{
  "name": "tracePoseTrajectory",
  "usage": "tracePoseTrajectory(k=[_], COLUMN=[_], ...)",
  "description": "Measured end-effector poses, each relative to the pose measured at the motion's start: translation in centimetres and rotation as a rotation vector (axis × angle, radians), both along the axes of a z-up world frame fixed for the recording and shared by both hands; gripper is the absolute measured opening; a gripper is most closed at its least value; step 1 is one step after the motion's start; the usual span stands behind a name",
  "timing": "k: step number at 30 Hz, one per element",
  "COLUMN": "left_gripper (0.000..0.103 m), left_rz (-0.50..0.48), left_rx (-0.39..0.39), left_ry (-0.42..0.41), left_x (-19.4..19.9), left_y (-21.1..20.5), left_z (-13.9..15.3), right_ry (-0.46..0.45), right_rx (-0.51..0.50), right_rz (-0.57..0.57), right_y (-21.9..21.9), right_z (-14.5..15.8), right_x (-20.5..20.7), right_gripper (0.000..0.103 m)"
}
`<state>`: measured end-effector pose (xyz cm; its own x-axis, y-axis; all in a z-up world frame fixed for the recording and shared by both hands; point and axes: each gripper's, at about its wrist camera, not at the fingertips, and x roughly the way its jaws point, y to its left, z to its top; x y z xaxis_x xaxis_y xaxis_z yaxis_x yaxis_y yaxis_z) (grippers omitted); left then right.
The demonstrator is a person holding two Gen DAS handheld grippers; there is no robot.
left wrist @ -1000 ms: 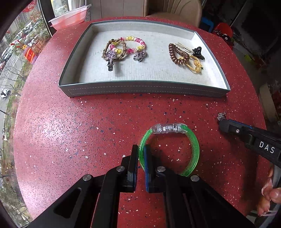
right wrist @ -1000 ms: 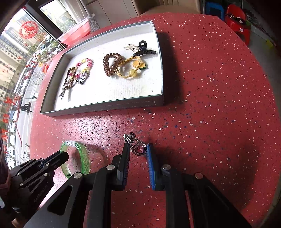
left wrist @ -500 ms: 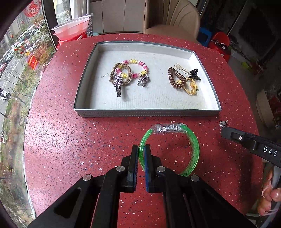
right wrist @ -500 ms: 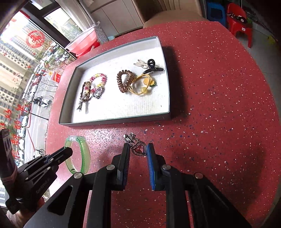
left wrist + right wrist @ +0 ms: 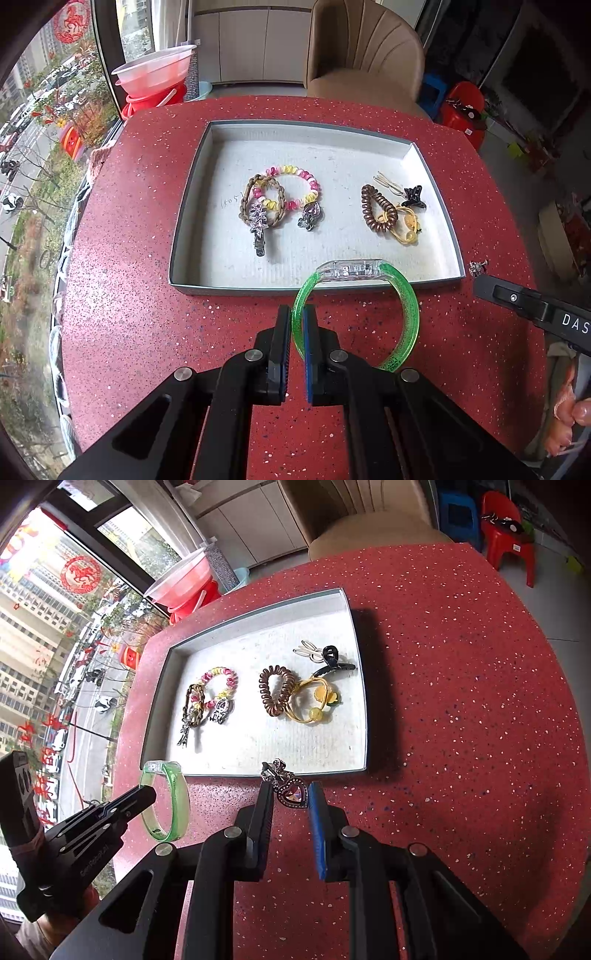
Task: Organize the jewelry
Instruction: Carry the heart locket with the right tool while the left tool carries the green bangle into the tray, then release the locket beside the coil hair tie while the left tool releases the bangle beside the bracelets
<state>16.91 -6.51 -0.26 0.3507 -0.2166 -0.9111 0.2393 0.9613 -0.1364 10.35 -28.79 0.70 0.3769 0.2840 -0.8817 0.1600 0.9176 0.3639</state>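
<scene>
Here the left gripper (image 5: 297,325) has its jaws closed on the rim of one green bangle (image 5: 408,317), whose clear clasp points toward the tray (image 5: 192,236). The right gripper (image 5: 291,797) pinches one heart pendant (image 5: 293,794) between narrow jaws, its clasp end toward the tray. Both hang above the red bench (image 5: 129,295). In the tray lie two bracelets and two hair ties.

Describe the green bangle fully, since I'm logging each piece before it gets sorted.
The green bangle is a translucent, glittery green ring, seemingly plastic, with a clear blocky section at its far side. It appears whole. The left gripper is shut on its near-left rim, the band pinched between the jaws, carrying it clear of the red table. Its far end overlaps the tray's front wall in view.
</scene>
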Motion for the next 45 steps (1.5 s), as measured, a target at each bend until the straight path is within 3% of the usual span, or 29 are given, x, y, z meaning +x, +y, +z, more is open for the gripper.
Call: tracePoseTrajectory(k=[9, 22, 45], left_gripper=[0.024, 0.024, 0.024], left_rz=[0.015, 0.045, 0.040], left_rx=[0.003, 0.028, 0.162], left_ry=[-0.015, 0.006, -0.009], left_x=[2.6, 7.3, 10.1], left_y=[-0.2, -1.5, -4.3], left_z=[0.2, -1.6, -5.1], right_ry=[-0.009, 0.001, 0.050], right_rx=[0.009, 0.014, -0.006], right_rz=[0.015, 0.028, 0.040], right_y=[-0.2, -0.4, -0.4], right_z=[0.2, -1.1, -5.3], right_x=[2.3, 7.1, 11.5], right_gripper=[0.021, 0.021, 0.021])
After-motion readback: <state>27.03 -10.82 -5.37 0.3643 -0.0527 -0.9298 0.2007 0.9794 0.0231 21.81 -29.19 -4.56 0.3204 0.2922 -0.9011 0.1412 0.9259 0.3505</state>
